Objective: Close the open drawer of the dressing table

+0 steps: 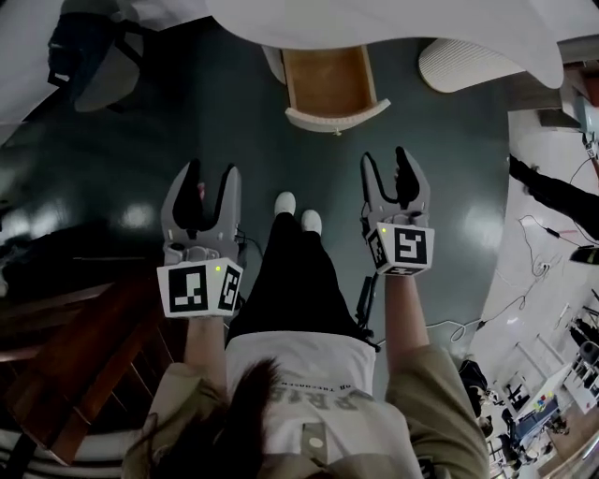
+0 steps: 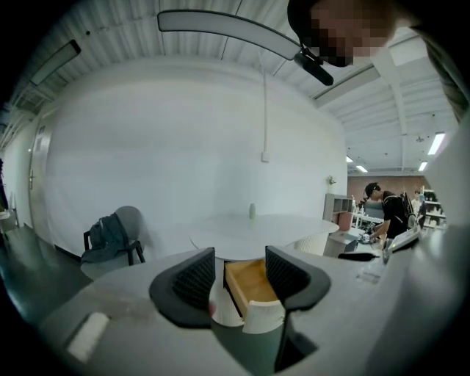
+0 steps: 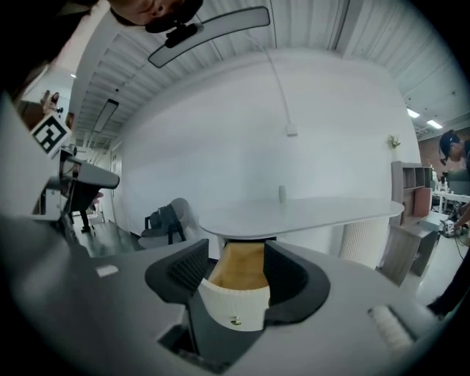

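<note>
The dressing table (image 1: 393, 23) has a white curved top, and its drawer (image 1: 329, 82) stands pulled out, showing a bare wooden inside and a white curved front (image 1: 337, 117) with a small knob (image 3: 235, 321). My left gripper (image 1: 208, 185) hangs open over the dark floor, short of the drawer and to its left. My right gripper (image 1: 390, 168) is open too, just short of the drawer front and slightly right. The drawer (image 2: 253, 283) shows between the jaws in the left gripper view, and the drawer front (image 3: 233, 301) fills the gap in the right gripper view. Neither gripper touches it.
A grey chair (image 1: 98, 56) with a dark bag stands at the far left. A white ribbed stool (image 1: 468, 64) sits right of the drawer. Dark wooden furniture (image 1: 75, 346) is at my near left. A white table (image 1: 552, 178) with cables lies to the right. My feet (image 1: 298, 211) point at the drawer.
</note>
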